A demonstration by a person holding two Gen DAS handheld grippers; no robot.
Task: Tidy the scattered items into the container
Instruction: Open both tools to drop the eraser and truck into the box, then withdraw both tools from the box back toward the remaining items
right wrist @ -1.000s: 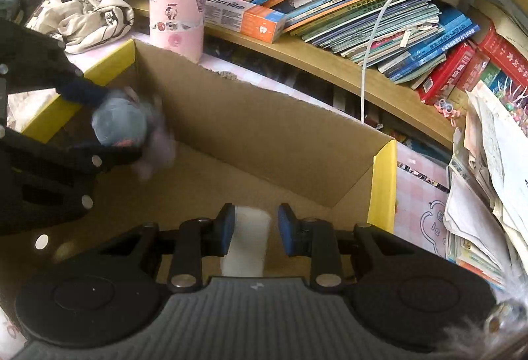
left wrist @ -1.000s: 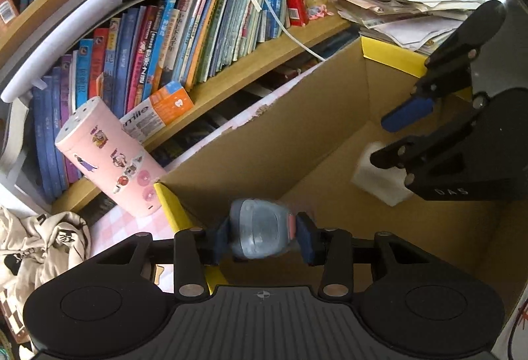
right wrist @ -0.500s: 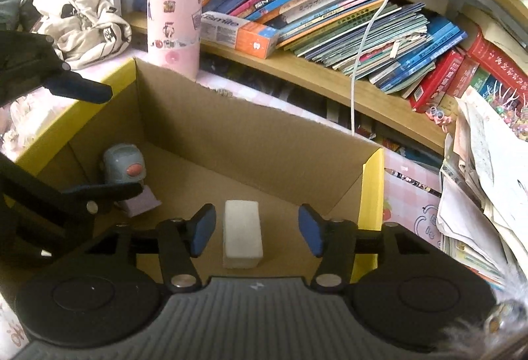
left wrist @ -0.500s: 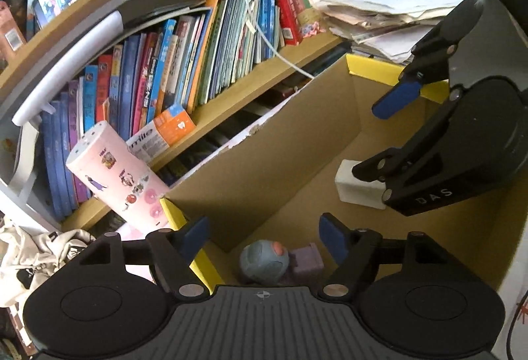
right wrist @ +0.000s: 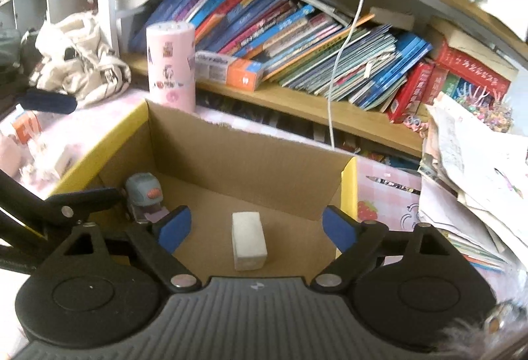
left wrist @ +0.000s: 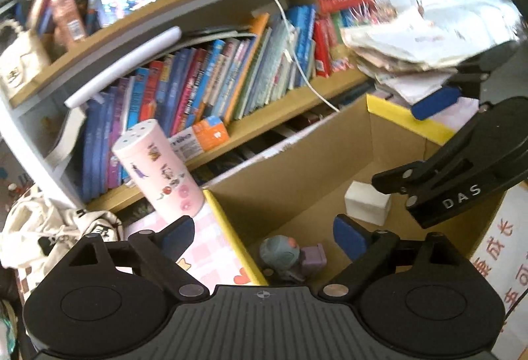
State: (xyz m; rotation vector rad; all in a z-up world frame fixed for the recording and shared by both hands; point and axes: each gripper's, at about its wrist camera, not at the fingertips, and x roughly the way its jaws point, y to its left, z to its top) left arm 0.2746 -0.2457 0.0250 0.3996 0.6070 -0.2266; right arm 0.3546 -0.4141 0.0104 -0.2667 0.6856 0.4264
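Note:
An open cardboard box with yellow flap edges stands before the bookshelf; it also shows in the right wrist view. On its floor lie a grey-blue and purple toy near the left corner and a white block. They also show in the right wrist view, the toy and the block. My left gripper is open and empty above the box's left corner. My right gripper is open and empty above the white block.
A pink cylindrical tin stands just outside the box's left wall. A shelf of books runs behind. A paper stack lies right of the box. A cream bag and small items lie left.
My left gripper let go of the grey-blue toy, which now lies on the box floor. My right gripper opened over the white block. Both grippers have risen and pulled back.

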